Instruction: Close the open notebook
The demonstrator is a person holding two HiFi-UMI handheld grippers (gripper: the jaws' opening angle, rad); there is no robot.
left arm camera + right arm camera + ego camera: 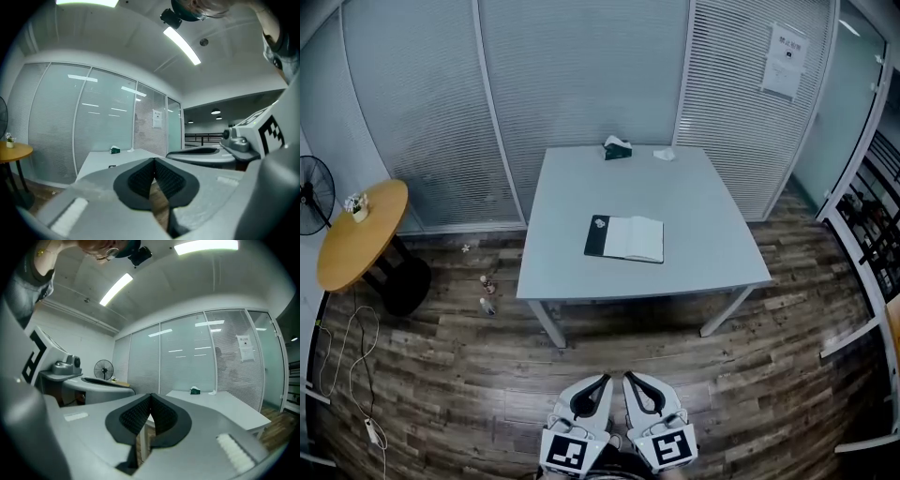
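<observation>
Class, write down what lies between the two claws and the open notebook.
Head view: from the left claw and right claw, bare wooden floor, then the table's near edge and bare top, up to the notebook.

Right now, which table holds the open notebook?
The grey square table, with the notebook open at its middle, not the round wooden table.

Fan (313,195) left of the table (694,216) is cut off, wall sheet (785,61) behind it unreadable, floor bits (488,305) by its leg too tiny to tell.
</observation>
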